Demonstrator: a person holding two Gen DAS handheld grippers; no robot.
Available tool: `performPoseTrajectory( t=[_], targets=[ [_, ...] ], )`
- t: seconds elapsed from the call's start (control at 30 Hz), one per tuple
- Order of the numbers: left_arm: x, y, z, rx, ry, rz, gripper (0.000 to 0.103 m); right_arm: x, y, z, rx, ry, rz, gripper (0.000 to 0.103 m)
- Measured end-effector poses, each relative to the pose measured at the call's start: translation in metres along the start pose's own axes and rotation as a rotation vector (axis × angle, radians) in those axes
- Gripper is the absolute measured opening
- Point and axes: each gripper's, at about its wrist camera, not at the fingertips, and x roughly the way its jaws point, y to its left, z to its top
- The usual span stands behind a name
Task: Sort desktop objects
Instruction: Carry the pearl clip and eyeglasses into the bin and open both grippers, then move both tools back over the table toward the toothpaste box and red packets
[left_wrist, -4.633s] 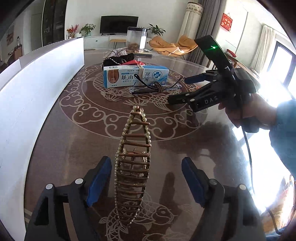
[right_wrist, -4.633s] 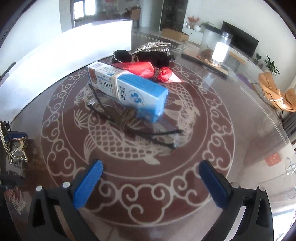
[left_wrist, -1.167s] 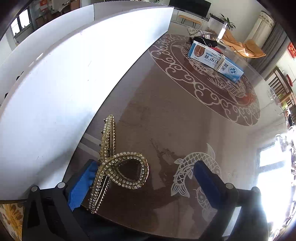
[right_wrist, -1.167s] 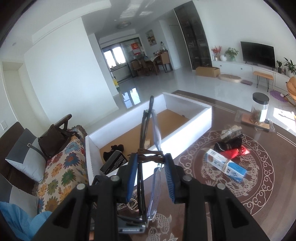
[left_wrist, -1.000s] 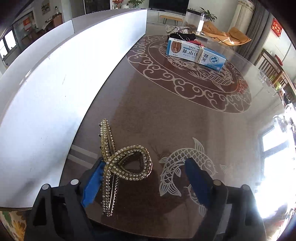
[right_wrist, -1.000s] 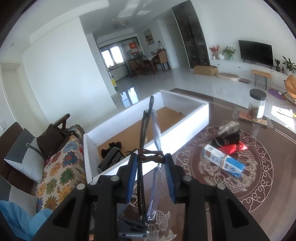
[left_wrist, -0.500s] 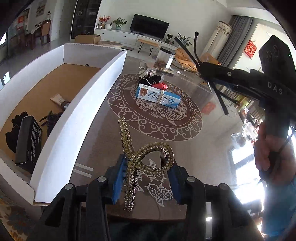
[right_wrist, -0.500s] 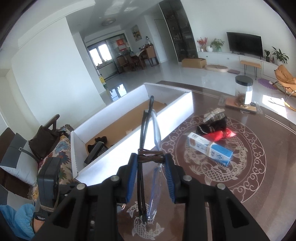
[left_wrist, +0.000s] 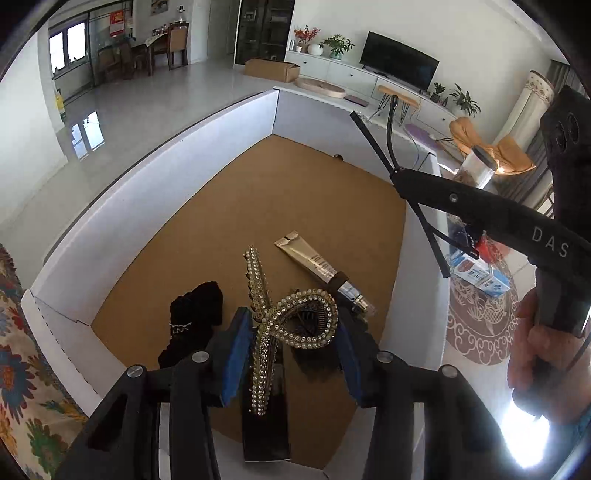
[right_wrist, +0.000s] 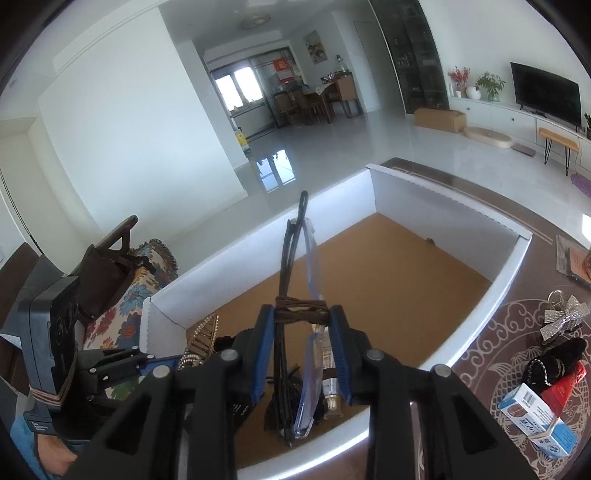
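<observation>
Both claws grip lengthwise, forward-pointing loads: left claw hair clip, right claw glasses.

Both grippers over near end of box: left gripper holds hair clip, right gripper holds glasses. In box: tube right, black cloth left. Table right of box, carton on it

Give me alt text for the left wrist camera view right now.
The left gripper holds a rhinestone hair claw above an open white box with a brown floor, where a gold tube and black fabric lie. The right gripper holds folded glasses over the box's right wall.
</observation>
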Motion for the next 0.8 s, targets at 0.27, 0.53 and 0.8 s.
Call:
performPoseTrajectory(
  t=[0.27,0.53,0.8],
  targets=[
    [-0.005,-0.023,-0.023,0.047,-0.021,0.012,0.097,-0.021,-0.038,-0.052,0.101,-0.042,-0.045,0.079],
    [-0.048,-0.14,-0.059,0.272,-0.126,-0.177,0.1,-0.136,-0.115,-0.176,0.085,-0.136,-0.378,0.103],
    [0.045,-0.232,-0.093,0.352,0.078,-0.289,0.103,-0.174,-0.217,-0.26,0.238,0.077,-0.58,0.103]
  ],
)
